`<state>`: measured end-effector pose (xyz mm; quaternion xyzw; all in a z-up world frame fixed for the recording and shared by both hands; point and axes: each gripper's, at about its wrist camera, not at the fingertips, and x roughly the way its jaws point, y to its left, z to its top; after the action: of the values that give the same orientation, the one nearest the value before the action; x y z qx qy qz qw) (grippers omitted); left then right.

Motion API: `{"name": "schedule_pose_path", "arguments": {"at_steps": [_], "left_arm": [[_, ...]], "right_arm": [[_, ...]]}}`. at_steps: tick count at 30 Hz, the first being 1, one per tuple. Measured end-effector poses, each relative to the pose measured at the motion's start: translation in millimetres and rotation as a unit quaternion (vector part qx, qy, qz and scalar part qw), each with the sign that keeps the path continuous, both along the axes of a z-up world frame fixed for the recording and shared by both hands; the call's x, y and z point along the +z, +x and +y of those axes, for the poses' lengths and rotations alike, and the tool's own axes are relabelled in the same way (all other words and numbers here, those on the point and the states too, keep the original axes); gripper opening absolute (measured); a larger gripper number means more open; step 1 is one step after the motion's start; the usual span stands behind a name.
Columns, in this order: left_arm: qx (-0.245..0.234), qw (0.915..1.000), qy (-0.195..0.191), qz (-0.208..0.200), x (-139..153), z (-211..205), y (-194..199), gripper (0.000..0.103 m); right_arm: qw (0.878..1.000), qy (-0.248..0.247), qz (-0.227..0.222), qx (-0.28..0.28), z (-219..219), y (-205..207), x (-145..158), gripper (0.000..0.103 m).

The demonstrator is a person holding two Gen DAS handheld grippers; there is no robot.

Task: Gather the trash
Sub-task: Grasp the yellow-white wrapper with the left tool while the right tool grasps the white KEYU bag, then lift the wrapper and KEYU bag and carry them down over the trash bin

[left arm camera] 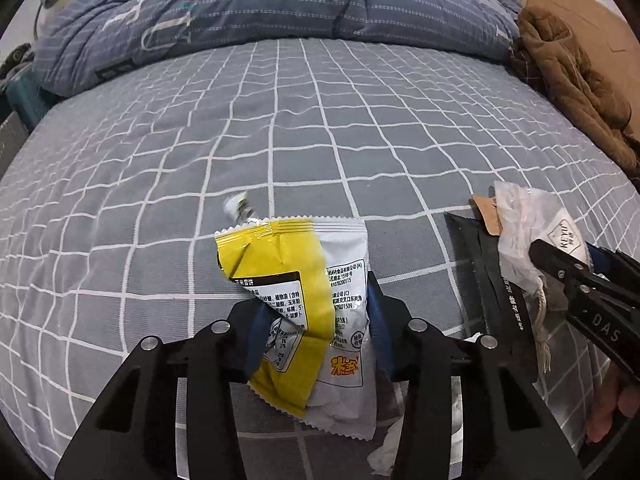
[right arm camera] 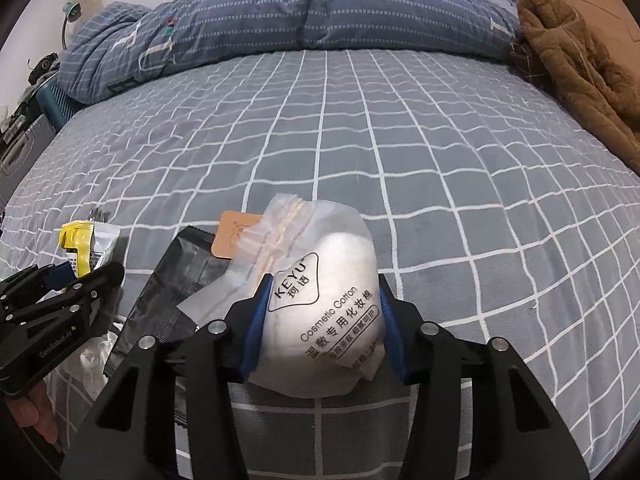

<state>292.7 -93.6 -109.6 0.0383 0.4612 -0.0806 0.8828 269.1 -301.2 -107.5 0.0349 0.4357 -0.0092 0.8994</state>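
Note:
My left gripper (left arm camera: 316, 336) is shut on a yellow and white snack wrapper (left arm camera: 296, 304), held above the grey checked bed sheet (left arm camera: 280, 128). My right gripper (right arm camera: 320, 328) is shut on a white cosmetic cotton bag (right arm camera: 320, 304) marked KEYU. The cotton bag also shows in the left wrist view (left arm camera: 524, 236), with the right gripper (left arm camera: 560, 268) on it. The snack wrapper shows at the left of the right wrist view (right arm camera: 86, 246), in the left gripper (right arm camera: 80, 280). A black plastic bag (right arm camera: 168, 292) lies on the sheet between the two grippers, also in the left wrist view (left arm camera: 492, 280).
A small brown card (right arm camera: 232, 236) lies beside the black bag. Crumpled white plastic (right arm camera: 96, 356) lies below the left gripper. A folded blue quilt (left arm camera: 280, 4) lies across the far end of the bed. A brown coat (right arm camera: 580, 64) lies at the far right.

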Motion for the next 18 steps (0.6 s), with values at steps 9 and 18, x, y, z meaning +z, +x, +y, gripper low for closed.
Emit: {"name": "schedule_pose_path", "arguments": {"at_steps": [9,18], "left_arm": [[0.014,0.9998,-0.002,-0.013,14,6,-5,0.043],[0.021,0.9994,-0.001,-0.026,34,9,-13,0.043]], "right_arm": [[1.000,-0.005,-0.024,-0.004,0,-7,21,0.047],[0.999,-0.009,-0.038,-0.003,1,-17,41,0.047]]}}
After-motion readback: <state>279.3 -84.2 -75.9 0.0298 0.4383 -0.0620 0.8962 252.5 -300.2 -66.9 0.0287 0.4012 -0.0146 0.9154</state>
